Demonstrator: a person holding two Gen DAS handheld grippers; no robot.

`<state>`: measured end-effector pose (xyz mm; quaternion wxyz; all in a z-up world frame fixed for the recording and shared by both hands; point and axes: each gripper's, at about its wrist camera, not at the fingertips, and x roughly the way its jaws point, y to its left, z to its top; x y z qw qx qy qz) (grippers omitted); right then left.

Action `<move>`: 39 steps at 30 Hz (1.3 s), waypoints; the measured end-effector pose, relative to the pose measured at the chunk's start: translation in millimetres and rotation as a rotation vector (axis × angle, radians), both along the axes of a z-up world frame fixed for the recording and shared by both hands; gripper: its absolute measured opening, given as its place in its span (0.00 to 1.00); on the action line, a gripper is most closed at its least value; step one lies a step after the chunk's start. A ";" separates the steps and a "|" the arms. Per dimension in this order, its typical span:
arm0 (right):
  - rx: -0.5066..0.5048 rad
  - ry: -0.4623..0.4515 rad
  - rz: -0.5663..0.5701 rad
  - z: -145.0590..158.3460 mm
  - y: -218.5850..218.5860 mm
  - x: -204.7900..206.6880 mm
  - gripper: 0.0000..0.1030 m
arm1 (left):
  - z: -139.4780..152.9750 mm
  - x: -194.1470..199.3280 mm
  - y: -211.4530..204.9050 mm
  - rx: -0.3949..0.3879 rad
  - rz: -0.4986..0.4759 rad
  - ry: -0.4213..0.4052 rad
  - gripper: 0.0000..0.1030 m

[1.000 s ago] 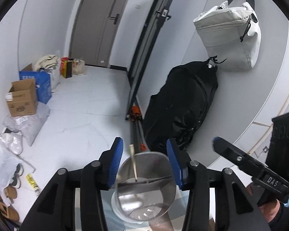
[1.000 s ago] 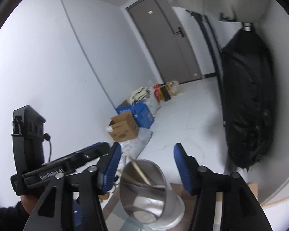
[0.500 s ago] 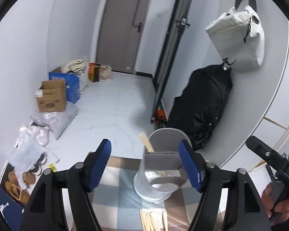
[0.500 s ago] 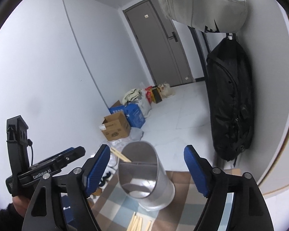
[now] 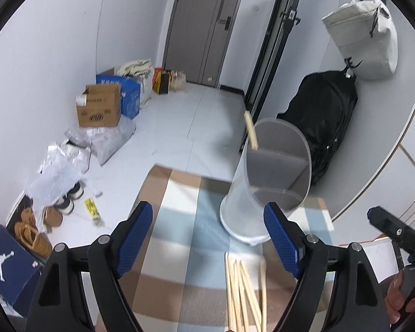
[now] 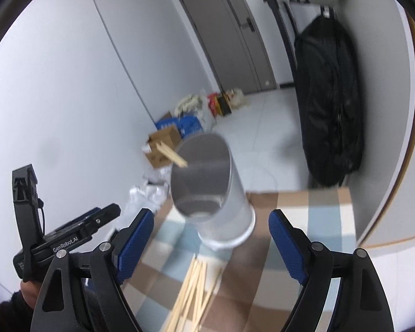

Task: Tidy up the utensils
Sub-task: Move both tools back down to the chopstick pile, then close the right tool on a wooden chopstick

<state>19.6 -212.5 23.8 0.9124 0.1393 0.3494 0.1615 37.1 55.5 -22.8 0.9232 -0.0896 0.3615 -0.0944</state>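
Both my left gripper (image 5: 207,238) and right gripper (image 6: 210,244) gape empty before the grey divided cylindrical holder (image 5: 274,177), whose pale grey hanging bag (image 5: 362,38) only my left view shows.

We see plain white walls (image 5: 55,41) and a pale tiled floor (image 5: 196,116) running back to a grey door (image 5: 204,25) with a dark handle, beside a black-framed doorway (image 5: 274,41). Along the left wall sit a cardboard box (image 5: 99,108), a blue box (image 5: 124,94), plastic bags (image 5: 69,160) and shoes (image 5: 33,229), while on the right a black bag (image 5: 326,121) and a pale grey bag (image 5: 362,36) hang against the wall. Nearest us lies a checked cloth (image 5: 179,221) in brown, cream and light blue, under even indoor light.
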 end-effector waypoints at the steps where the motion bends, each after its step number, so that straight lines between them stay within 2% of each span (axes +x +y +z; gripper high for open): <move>1: -0.003 0.023 0.014 -6.0 2.8 0.6 0.83 | -5.1 -0.7 1.3 -0.002 0.002 0.011 0.77; 5: -0.027 0.110 0.040 -31.4 13.3 4.1 0.82 | -12.3 -4.1 6.0 0.024 0.015 0.013 0.77; 7: -0.015 0.185 0.054 -47.9 18.3 11.2 0.80 | -16.4 -6.3 10.8 0.017 0.026 0.024 0.77; 12: -0.010 0.343 0.049 -86.8 28.2 27.1 0.60 | -21.6 -3.9 20.2 0.005 0.055 0.056 0.77; 14: -0.010 0.387 0.042 -98.6 30.4 34.4 0.57 | -23.9 -4.0 22.1 0.024 0.061 0.065 0.77; 19: -0.025 0.451 0.052 -113.8 40.5 49.4 0.50 | -31.3 -1.5 28.9 0.006 0.065 0.102 0.77; 23: -0.059 0.504 0.077 -123.3 53.2 59.3 0.41 | -32.4 -0.7 31.9 0.006 0.068 0.109 0.77; 25: -0.087 0.526 0.078 -127.7 57.5 64.5 0.40 | -32.1 -0.9 33.1 0.000 0.067 0.113 0.77; 29: -0.178 0.570 0.072 -134.0 68.1 70.0 0.29 | -30.6 -1.4 34.6 0.006 0.068 0.107 0.77; 32: -0.244 0.565 0.065 -133.4 73.6 68.5 0.19 | -27.4 -1.2 37.2 0.016 0.075 0.091 0.77; 35: -0.245 0.568 0.059 -133.2 71.6 66.5 0.09 | -26.6 0.3 40.0 0.019 0.089 0.087 0.77; 39: -0.233 0.545 0.045 -129.6 66.7 63.3 0.08 | -31.2 1.3 41.2 0.005 0.091 0.111 0.77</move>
